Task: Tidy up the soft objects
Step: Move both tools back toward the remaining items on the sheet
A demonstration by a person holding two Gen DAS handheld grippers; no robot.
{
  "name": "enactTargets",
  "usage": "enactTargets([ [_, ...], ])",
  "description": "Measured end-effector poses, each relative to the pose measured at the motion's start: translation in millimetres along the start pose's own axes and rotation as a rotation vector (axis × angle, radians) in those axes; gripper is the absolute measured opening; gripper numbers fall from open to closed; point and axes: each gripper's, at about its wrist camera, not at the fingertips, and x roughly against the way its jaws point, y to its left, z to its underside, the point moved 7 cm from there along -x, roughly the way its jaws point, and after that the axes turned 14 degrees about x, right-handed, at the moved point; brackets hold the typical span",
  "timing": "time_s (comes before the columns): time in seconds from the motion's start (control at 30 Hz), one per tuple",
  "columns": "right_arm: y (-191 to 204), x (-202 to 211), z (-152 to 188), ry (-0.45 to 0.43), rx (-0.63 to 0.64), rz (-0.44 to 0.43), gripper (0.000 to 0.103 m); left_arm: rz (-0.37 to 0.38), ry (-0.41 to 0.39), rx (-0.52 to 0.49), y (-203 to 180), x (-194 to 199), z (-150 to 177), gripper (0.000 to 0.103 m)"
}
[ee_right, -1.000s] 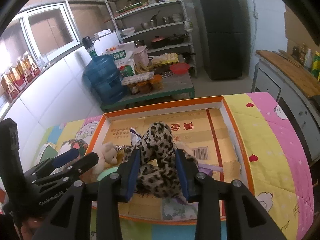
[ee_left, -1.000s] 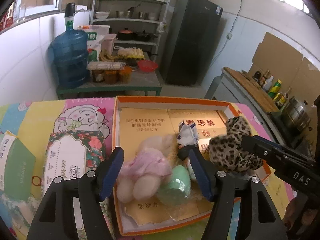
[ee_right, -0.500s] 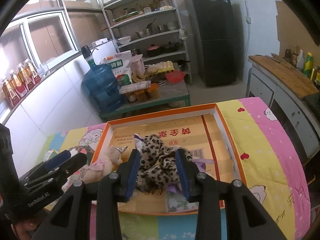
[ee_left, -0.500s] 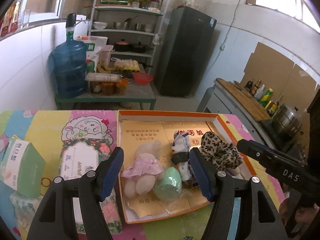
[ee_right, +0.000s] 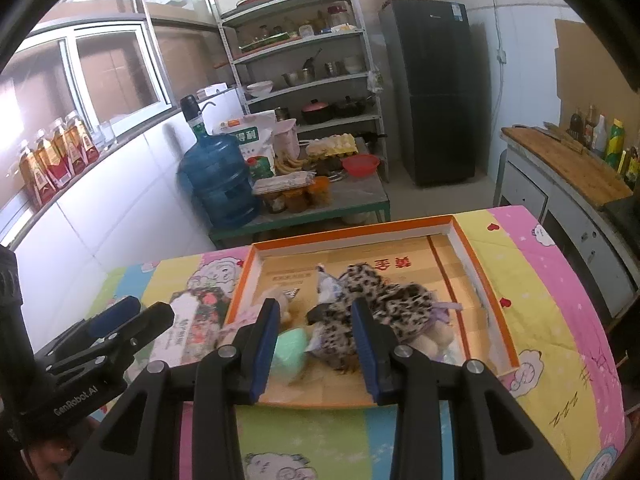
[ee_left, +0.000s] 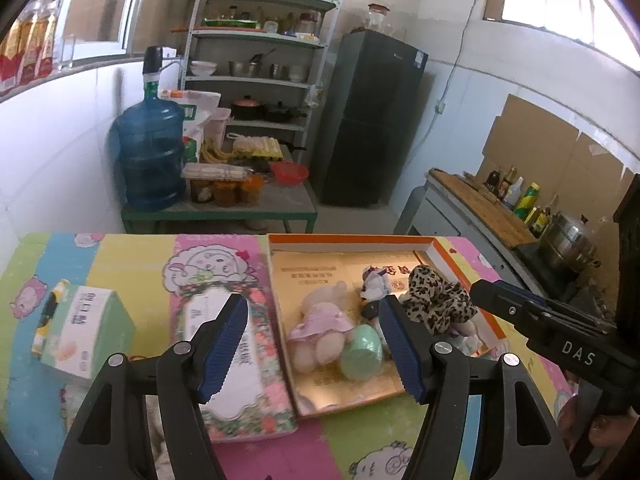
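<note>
Both grippers hang above the near edge of the orange-rimmed box [ee_left: 436,258], clear of everything. Left gripper [ee_left: 316,344] spread wide, empty; floral tissue pack [ee_left: 240,364] under its left finger, likely next. Right gripper [ee_right: 314,344] parted, holding nothing. Ahead of it, inside the box: leopard plush [ee_right: 384,304], pink-dressed doll [ee_left: 320,320], green sponge [ee_left: 362,354], bunched together, presumably gathered there for tidiness.
</note>
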Motion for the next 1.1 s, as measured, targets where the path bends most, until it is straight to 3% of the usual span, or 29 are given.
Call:
enactTargets([
  [0.47, 76, 32, -1, -0.025, 0.050, 0.010, 0.037, 0.013, -0.040, 0.006, 57, 64, -8, 0.070],
  [1.1, 195, 27, 13, 0.003, 0.143, -0.080, 0.037, -0.112, -0.107, 0.105, 187, 133, -8, 0.070],
])
